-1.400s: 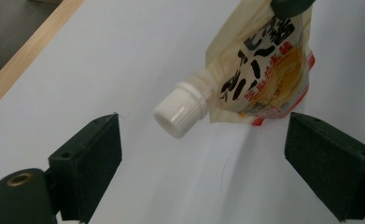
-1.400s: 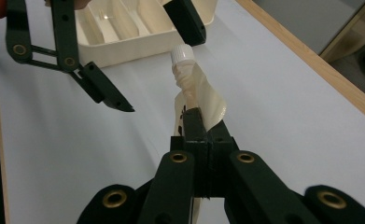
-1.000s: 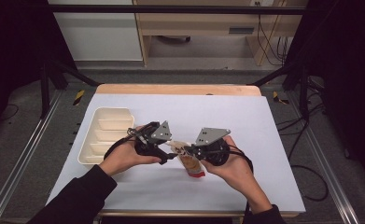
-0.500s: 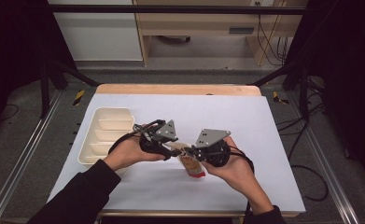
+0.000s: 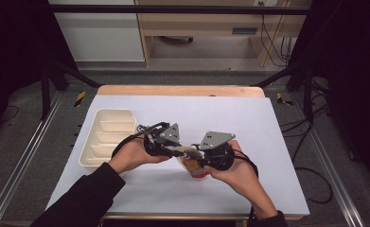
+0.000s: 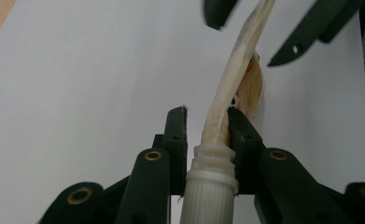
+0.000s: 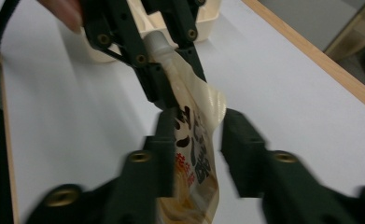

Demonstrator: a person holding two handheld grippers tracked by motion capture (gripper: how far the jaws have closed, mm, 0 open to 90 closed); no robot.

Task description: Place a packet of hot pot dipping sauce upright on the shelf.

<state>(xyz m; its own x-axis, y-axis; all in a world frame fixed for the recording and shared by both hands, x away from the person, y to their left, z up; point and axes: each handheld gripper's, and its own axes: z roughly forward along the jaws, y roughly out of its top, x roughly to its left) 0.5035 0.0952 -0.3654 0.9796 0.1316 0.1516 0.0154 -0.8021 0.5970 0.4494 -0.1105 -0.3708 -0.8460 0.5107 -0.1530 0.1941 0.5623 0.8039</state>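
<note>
Jaws of the left gripper [image 6: 203, 133] clamp the spout pouch [image 7: 194, 154] at its neck; right gripper [image 7: 198, 140] jaws, just opened, flank its body without pressing.

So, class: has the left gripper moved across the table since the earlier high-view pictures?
Yes, slightly: the left gripper has edged away from the cream tray, toward the pouch.

Printed spout pouch [image 5: 194, 165] (white ribbed cap [image 6: 209, 186]) held tilted above the table.
</note>
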